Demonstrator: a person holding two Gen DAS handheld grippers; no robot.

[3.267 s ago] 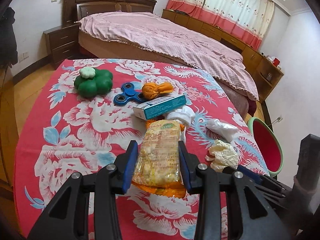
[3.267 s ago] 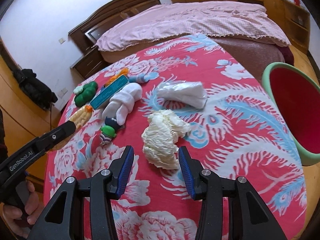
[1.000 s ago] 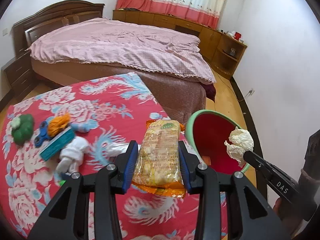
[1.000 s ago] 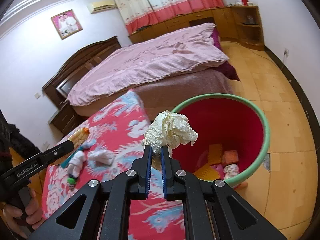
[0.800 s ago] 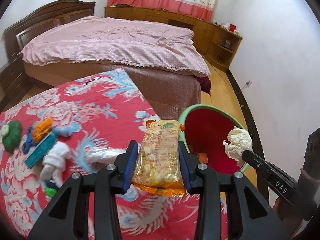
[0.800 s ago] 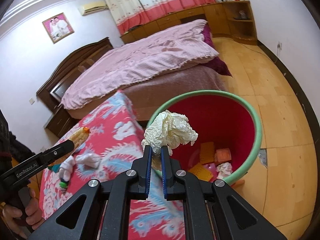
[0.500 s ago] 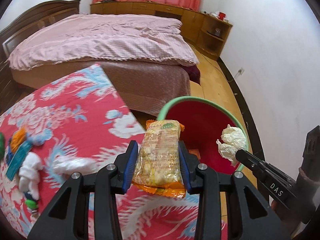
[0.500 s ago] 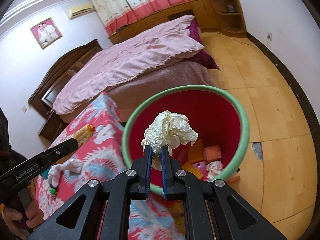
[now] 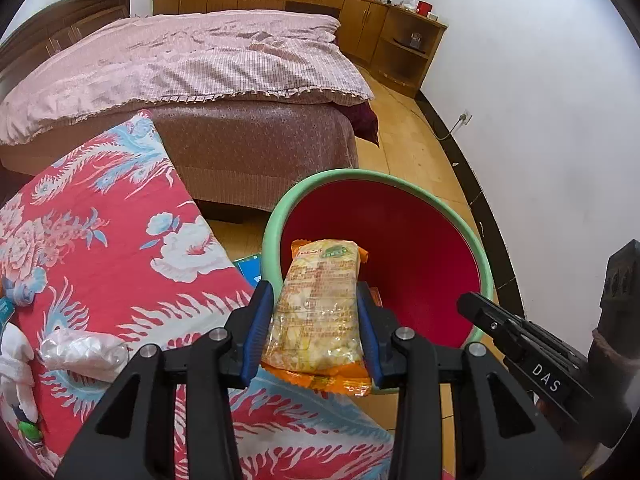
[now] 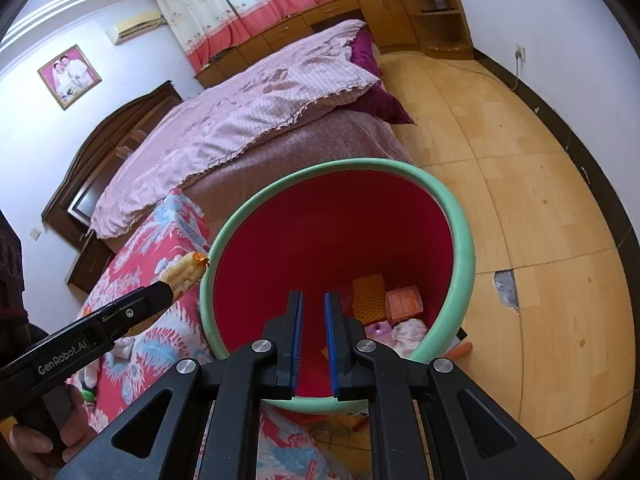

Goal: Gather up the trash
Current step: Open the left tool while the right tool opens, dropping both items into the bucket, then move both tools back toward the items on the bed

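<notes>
My left gripper is shut on a yellow-orange snack packet and holds it at the near rim of the red bin with a green rim. My right gripper is open and empty, its jaws a small gap apart, right above the bin's opening. Several pieces of trash, among them an orange box and a pale crumpled wad, lie at the bin's bottom. A crumpled clear plastic bag lies on the red floral table. The left gripper and packet also show in the right wrist view.
A bed with a pink cover stands behind the table and bin. Wooden floor lies to the right of the bin. A white toy figure lies at the table's left edge. A white wall is on the right.
The right gripper has opened and the crumpled paper ball has left it. Both grippers have moved closer over the bin. The left gripper still holds the packet.
</notes>
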